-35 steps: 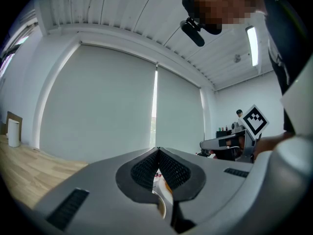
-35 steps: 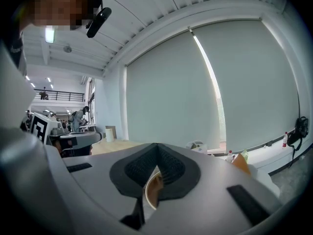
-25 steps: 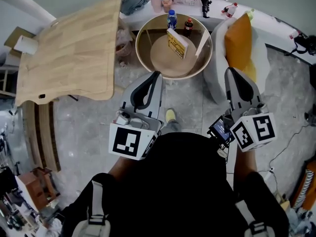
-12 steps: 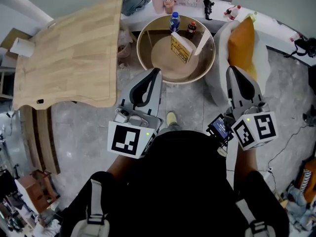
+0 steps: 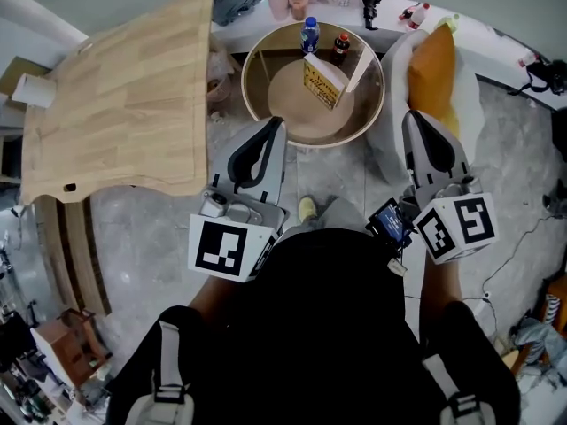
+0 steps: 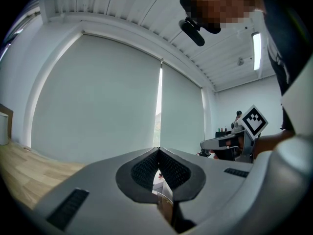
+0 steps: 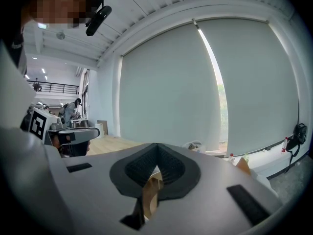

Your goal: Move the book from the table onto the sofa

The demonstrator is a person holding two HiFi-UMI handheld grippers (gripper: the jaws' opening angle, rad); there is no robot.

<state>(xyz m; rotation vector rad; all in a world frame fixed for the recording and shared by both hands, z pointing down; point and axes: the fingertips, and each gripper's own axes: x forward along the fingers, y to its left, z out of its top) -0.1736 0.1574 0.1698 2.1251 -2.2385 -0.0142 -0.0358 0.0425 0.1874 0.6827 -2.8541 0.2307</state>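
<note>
Left gripper (image 5: 276, 127) and right gripper (image 5: 415, 122), both closed and empty at mid-frame: I must open one before reaching the standing book (image 5: 320, 80) on the round table (image 5: 288, 109), top centre.

Left tool (image 5: 277, 124) and right tool (image 5: 413, 116) have edged closer to the round table (image 5: 245, 87).

The round table (image 5: 288, 103) is bare on its near side (a raised rim (image 5: 245, 82) rings it), a water bottle (image 5: 308, 35) and a dark bottle (image 5: 339, 48) stand close behind the book (image 5: 321, 80), and an orange cushion (image 5: 431, 65) occupies the sofa (image 5: 394, 104).
</note>
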